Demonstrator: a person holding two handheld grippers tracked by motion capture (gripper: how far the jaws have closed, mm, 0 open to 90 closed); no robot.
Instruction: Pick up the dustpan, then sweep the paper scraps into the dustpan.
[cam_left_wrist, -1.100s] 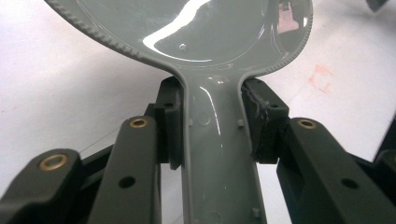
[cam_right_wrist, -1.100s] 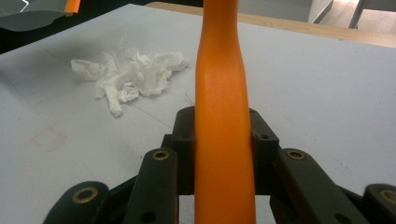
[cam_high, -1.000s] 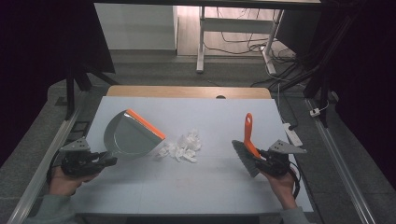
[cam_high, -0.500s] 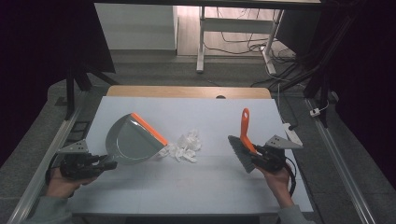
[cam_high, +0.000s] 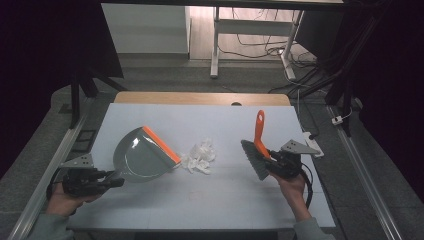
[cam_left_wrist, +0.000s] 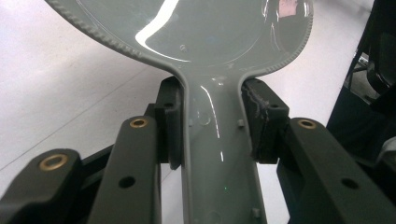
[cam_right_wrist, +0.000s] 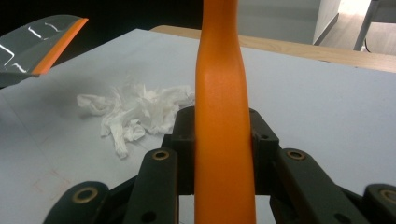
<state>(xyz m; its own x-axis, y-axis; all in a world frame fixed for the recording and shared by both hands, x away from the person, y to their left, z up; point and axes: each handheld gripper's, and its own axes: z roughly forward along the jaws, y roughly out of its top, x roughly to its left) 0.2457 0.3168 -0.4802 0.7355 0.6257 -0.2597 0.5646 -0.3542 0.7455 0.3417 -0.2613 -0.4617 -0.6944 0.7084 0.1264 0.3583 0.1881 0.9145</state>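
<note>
A: Left gripper view first. The left tool (cam_left_wrist: 212, 123) is clamped on the grey handle of the dustpan (cam_left_wrist: 196, 51), pads pressing both sides of the neck.

B: And the right tool (cam_right_wrist: 223, 135)?

A: Closed on the orange handle of the brush (cam_right_wrist: 223, 93), gripped low, probably so the bristles can be steered.

B: Placement on the tabletop (cam_high: 210, 200)?

A: In the high view the dustpan (cam_high: 142, 157) sits at the left, orange lip facing the crumpled tissue (cam_high: 200, 156) just beside it. The brush (cam_high: 256, 150) waits well to the right, bristles toward the tissue.

B: Judgement?

A: Pan set as catcher; sweep not yet begun.
</note>
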